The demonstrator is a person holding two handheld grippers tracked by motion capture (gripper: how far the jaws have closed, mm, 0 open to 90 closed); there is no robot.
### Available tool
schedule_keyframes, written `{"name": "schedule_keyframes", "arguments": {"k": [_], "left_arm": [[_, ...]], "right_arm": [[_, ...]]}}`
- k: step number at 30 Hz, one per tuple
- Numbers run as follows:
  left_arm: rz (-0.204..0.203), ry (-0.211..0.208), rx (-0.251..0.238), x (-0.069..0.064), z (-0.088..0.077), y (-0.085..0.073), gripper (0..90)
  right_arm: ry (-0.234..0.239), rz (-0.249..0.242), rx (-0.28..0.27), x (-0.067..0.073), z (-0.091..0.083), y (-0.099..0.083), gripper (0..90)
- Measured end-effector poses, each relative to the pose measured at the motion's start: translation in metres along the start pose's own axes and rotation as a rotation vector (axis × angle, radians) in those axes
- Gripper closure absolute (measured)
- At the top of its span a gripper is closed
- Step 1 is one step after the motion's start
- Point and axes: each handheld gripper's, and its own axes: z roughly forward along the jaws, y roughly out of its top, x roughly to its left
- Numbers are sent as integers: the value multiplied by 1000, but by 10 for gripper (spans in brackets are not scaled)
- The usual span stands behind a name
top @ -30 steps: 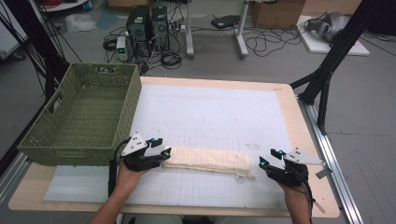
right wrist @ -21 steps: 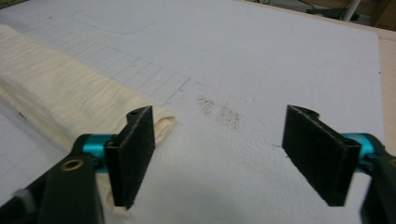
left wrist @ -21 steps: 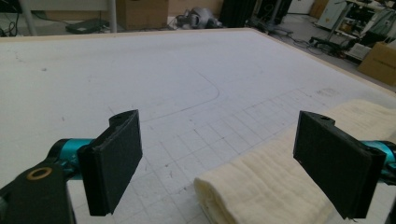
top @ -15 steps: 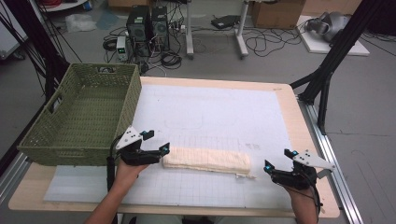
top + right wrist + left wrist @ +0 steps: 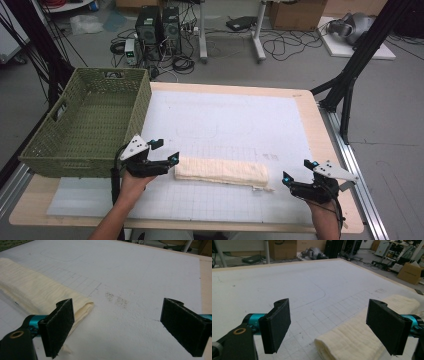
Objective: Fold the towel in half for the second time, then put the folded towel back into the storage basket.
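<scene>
Folded cream towel (image 5: 220,171) lies flat on white surface (image 5: 225,120), near front edge. Left gripper (image 5: 162,152) just off its left end, right gripper (image 5: 296,172) apparently clear of its right end; both jaws just opened wide, holding nothing.

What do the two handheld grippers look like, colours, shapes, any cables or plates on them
Both are black. The left gripper and the right gripper each carry a pale grey three-cornered plate on top and small teal accents near the jaws. In the gripper views, each jaw ends in a flat, rectangular black pad on a teal stub, with a brass-coloured ring at the base. A black cable trails from each. Forearms are bare, no sleeves visible.
</scene>
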Motion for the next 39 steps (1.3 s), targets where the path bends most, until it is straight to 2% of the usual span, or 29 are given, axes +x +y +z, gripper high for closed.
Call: {"name": "schedule_keyframes", "arguments": {"k": [8, 10, 12, 17, 20, 24, 26, 28, 35, 39], "left_arm": [[-5, 5, 18, 2, 3, -2, 204], [-2, 4, 24, 2, 3, -2, 214], [-8, 2, 27, 3, 4, -2, 214], [-27, -3, 44, 2, 5, -3, 213], [-43, -22, 90, 1, 9, -5, 202], [-66, -25, 144, 0, 15, -8, 206], [-63, -30, 165, -2, 16, -9, 212], [-62, -30, 184, -3, 15, -10, 239], [-76, -59, 227, -3, 16, -14, 350], [-87, -56, 263, -4, 19, -18, 385]], "right_arm": [[-8, 0, 2, -1, 2, -1, 112], [-16, -1, -12, -1, 1, -1, 112], [-17, 7, -25, -2, 0, 0, 112], [-15, 16, -18, -1, 0, -1, 111], [-12, 8, -16, 0, 0, -2, 111], [-17, 5, -26, 0, -2, -2, 111], [-18, 4, -21, -1, -3, -1, 111], [-16, 13, -21, -1, -3, -2, 111], [2, -5, 1, 2, 4, -1, 112], [9, -15, 13, 4, 7, -2, 112]]}}
